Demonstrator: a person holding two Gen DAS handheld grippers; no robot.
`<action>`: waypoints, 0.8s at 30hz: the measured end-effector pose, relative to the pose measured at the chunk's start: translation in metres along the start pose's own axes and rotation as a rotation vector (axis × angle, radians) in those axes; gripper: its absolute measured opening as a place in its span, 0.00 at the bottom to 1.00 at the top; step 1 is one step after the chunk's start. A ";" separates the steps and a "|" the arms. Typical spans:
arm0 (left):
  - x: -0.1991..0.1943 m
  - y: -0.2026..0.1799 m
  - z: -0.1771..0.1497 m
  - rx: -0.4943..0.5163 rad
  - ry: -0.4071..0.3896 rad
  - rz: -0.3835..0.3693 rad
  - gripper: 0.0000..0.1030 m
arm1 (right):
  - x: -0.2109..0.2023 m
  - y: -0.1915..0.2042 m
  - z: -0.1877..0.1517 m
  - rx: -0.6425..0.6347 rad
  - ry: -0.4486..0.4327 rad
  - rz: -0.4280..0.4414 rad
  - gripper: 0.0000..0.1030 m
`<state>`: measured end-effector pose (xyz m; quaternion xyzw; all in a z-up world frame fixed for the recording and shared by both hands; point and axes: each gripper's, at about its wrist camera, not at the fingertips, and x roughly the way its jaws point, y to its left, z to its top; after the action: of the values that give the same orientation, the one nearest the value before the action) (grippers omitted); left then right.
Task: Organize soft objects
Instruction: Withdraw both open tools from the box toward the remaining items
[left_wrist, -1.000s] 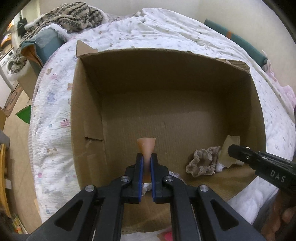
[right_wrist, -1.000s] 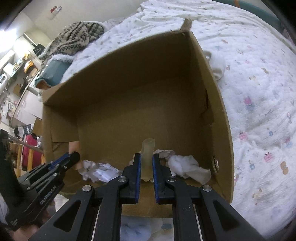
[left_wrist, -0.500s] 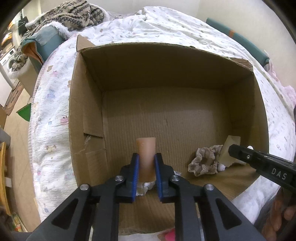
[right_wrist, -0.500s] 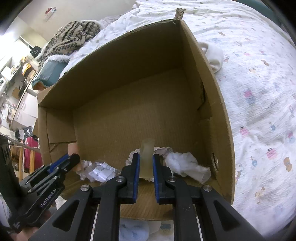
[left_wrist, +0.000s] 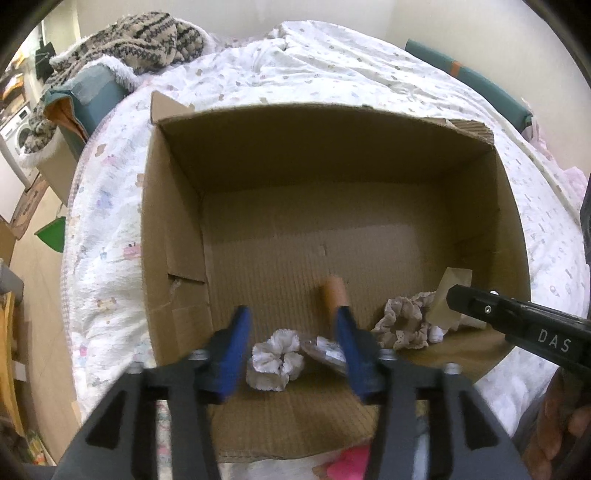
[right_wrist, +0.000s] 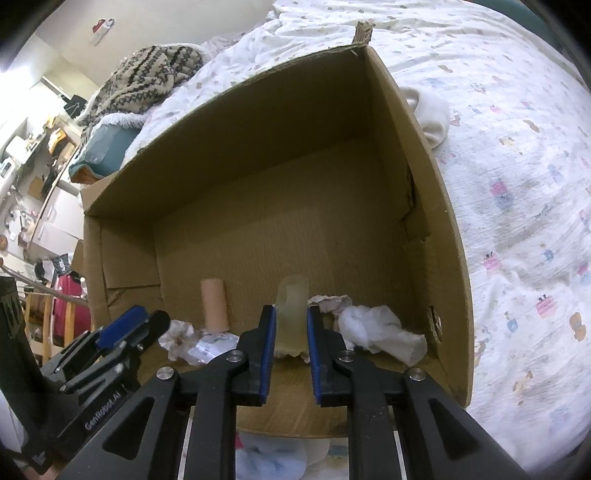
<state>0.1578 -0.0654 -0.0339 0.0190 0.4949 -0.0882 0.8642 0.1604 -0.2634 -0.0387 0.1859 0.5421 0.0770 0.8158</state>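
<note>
The left hand-held gripper (left_wrist: 291, 334) stands spread wide with nothing between its fingers; the tan roll (left_wrist: 334, 291) lies on the floor of the cardboard box (left_wrist: 177, 229), near its front edge. The right hand-held gripper (right_wrist: 290, 325) pinches a pale yellowish roll (right_wrist: 293, 314) over the box's front edge, beside crumpled white cloth (right_wrist: 376, 330) in the front right corner
</note>
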 end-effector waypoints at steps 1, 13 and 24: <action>-0.002 0.000 0.000 -0.002 -0.010 0.000 0.56 | -0.001 0.000 0.000 0.000 -0.002 0.002 0.18; -0.005 0.003 0.002 -0.016 -0.018 0.004 0.57 | -0.011 -0.003 0.002 0.029 -0.042 0.035 0.61; -0.019 0.004 -0.005 -0.007 -0.045 0.023 0.57 | -0.019 -0.002 0.000 0.034 -0.052 0.051 0.61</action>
<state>0.1453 -0.0587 -0.0205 0.0196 0.4753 -0.0768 0.8762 0.1531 -0.2712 -0.0231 0.2156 0.5171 0.0836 0.8241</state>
